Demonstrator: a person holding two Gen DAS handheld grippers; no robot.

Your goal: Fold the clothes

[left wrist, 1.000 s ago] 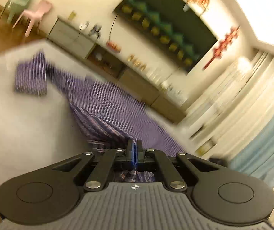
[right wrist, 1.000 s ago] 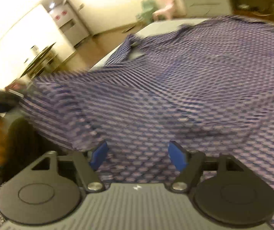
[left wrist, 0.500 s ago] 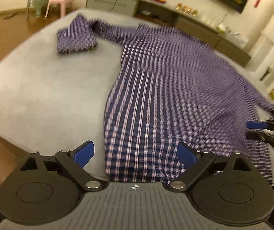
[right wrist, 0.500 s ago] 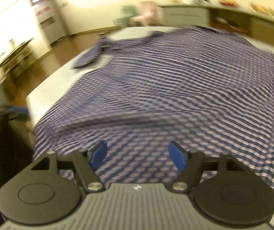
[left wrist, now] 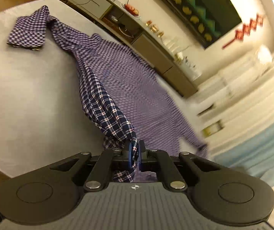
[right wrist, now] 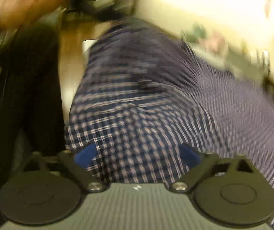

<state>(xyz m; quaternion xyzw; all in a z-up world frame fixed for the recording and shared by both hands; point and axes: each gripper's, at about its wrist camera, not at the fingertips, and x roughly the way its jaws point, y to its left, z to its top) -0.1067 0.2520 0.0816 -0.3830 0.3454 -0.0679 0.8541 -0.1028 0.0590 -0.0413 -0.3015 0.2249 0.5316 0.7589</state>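
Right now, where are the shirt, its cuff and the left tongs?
shirt (left wrist: 106, 103), left wrist view, bunched edge.
cuff (left wrist: 28, 32), left wrist view, flat sleeve end.
left tongs (left wrist: 135, 154), left wrist view, shut on cloth.

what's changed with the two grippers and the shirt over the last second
The left gripper opened, then closed again, pinching the plaid shirt hem. The right gripper opened wider over the cloth, not gripping. The far sleeve stays folded on the grey table.

Shirt (left wrist: 106, 103): woven checked cloth, matt, soft and creased; surface (left wrist: 25, 88): grey, matt, faintly napped like fabric; left hand-held gripper (left wrist: 134, 154): matt black plastic body, ribbed grey housing, bright metal pins, blue pads (left wrist: 129, 153).
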